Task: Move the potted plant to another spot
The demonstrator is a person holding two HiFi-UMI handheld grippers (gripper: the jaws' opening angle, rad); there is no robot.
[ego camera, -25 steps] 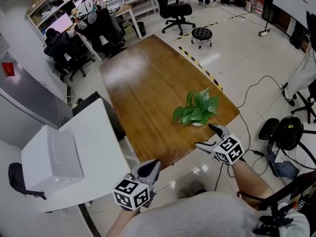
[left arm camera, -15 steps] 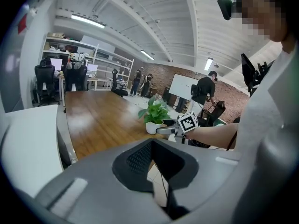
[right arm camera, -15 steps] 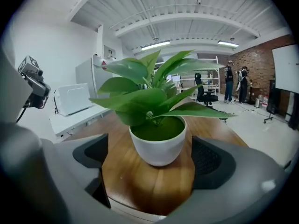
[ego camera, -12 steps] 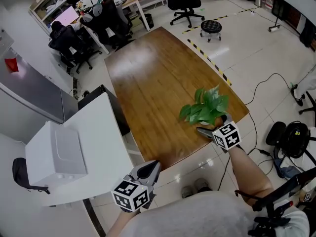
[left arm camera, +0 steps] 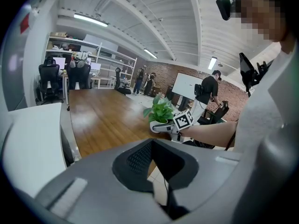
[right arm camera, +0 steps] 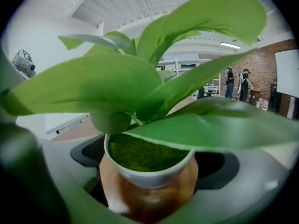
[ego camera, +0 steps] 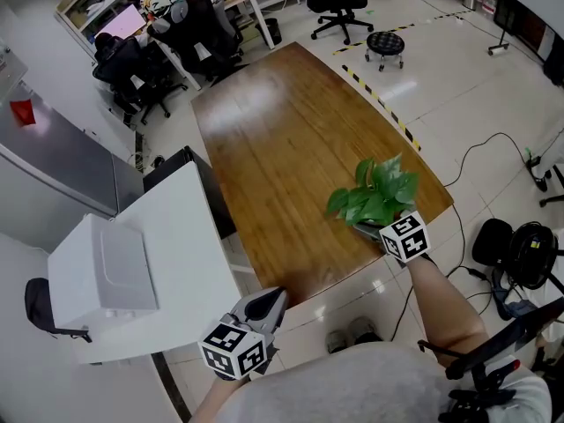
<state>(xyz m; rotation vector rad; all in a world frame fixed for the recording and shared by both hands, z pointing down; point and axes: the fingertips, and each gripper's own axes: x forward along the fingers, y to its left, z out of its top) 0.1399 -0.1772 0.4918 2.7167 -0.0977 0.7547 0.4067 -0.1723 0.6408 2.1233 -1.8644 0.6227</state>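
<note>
**A:** The potted plant [ego camera: 374, 203] sits right of centre in the head view, near the edge of the wooden table [ego camera: 273, 122] that faces the person. Its leaves fan over the white pot [right arm camera: 149, 174].

**B:** And the right gripper [ego camera: 370, 229] is in on it, tucked low under the foliage! Its jaws have just been opening and are spread wide, with the pot between them. In the right gripper view there's a dark pad on each side of the pot, and neither is pressing yet.

**A:** Why so wide, and so low?

**B:** I'd say it's because the pot is round and broad. Coming in low keeps the leaves out of the pinch and takes the pot by its body.

**A:** And the left gripper [ego camera: 263, 307]?

**B:** It's at the lower centre of the frame, off the table's near edge and over the floor. Its jaws are together with nothing in them. It looks parked out of the way, so this seems to be a one-handed lift. There's a long run of wood toward the upper left for a new spot.
</note>
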